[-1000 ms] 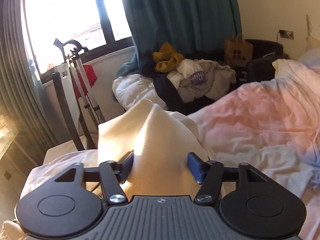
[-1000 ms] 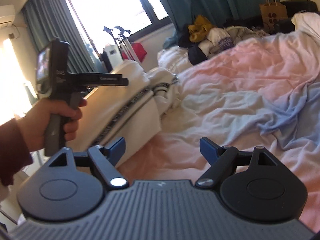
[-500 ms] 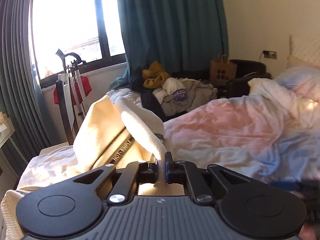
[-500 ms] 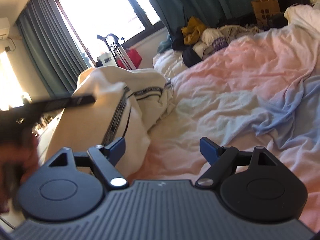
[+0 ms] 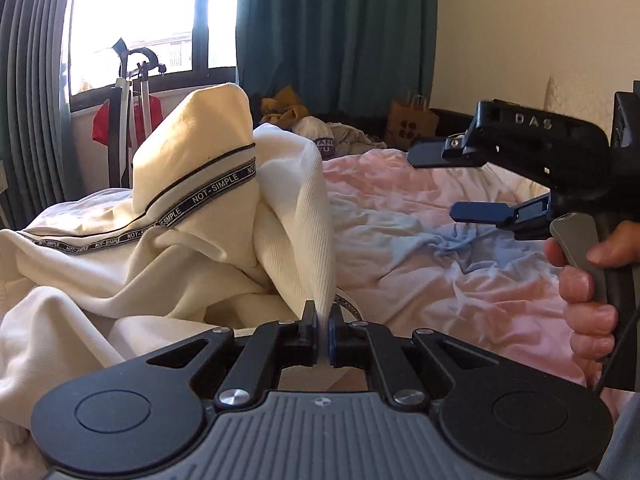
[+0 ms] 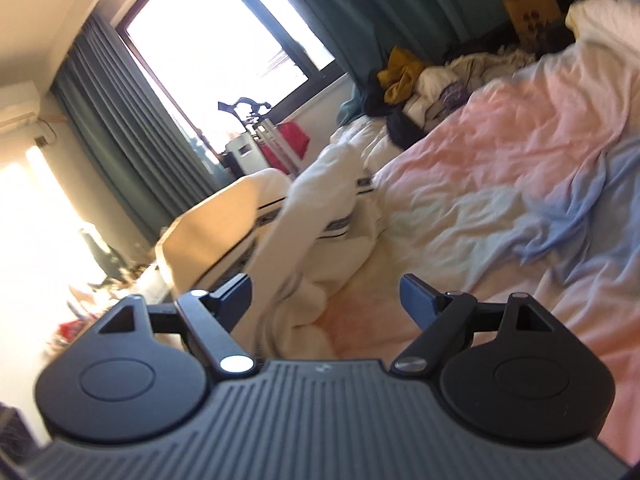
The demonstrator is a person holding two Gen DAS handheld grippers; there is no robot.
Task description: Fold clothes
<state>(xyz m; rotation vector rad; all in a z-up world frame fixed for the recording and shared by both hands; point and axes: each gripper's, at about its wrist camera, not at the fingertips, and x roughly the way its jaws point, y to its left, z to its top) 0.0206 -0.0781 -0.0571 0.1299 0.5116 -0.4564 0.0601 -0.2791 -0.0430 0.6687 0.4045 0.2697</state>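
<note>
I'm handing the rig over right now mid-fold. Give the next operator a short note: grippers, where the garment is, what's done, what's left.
Left gripper: shut on a ribbed edge of the cream garment, which rises from the pinch in a peak.
Right gripper: open, nothing between its fingers, held above the bedspread beside the garment.
Garment: bunched at the bed's window side, its black "NOT-SIMPLE" tape showing; not spread flat.
Done: one edge gripped and raised.
Left: probably take a second edge with the right gripper, spread the garment flat, then fold it. No fold is visible so far.
</note>
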